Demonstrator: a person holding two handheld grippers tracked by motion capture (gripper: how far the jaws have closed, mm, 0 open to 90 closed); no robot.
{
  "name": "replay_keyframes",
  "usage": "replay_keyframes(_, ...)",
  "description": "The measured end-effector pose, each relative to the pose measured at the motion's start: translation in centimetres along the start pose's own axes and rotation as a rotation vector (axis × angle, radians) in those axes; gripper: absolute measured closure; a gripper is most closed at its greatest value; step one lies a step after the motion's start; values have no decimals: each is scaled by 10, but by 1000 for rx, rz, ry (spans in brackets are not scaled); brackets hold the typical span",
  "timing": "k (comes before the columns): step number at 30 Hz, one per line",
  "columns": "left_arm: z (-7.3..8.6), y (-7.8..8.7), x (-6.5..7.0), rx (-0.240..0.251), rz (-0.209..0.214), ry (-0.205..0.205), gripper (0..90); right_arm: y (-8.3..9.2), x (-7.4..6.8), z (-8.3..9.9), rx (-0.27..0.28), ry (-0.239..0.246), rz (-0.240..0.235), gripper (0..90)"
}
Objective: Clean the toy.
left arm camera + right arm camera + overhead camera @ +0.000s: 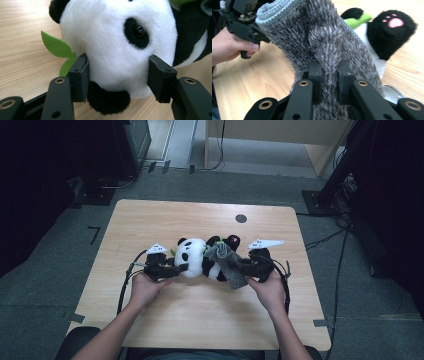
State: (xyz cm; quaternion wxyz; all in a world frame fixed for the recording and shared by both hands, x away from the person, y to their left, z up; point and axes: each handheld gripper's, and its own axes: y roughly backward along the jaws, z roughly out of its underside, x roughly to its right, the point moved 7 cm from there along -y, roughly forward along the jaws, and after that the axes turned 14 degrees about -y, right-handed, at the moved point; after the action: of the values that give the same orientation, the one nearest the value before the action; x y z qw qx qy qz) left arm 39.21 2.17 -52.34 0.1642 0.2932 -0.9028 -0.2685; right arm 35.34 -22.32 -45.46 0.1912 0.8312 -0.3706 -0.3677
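Hand-held gripper on the left (pixel 117 75) is clamped around the panda's head (pixel 112 42) on the desk (pixel 200 315); a grey fuzzy sock (pixel 324 50) is pinched by the right hand-held gripper (pixel 329 75), draped over the toy, not yet pulled on.

Looks like a lab or recording studio: bare wooden table (pixel 150 220) on grey carpet floor (pixel 50 285), black equipment stands (pixel 345 165), loose cables (pixel 325 240), and tape marks (pixel 94 234) on the floor.
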Motion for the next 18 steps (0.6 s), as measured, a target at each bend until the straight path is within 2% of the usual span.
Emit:
replay_keyframes(4,0,0,0,-1,0,0,419,1,5,-1,8,-11,6,779)
replay_keyframes(8,1,0,0,-4,0,-5,419,2,20,-1,29,-49,50,784)
replay_keyframes(11,1,0,0,-3,1,-3,419,1,27,0,26,-86,35,787)
replay_keyframes(12,1,0,0,-3,3,-3,419,2,29,1,27,-87,33,787)
replay_keyframes(14,1,0,-1,-1,6,-3,418,2,34,1,29,-83,62,789)
replay_keyframes(18,1,0,-1,1,7,-1,418,6,41,0,34,-100,67,789)
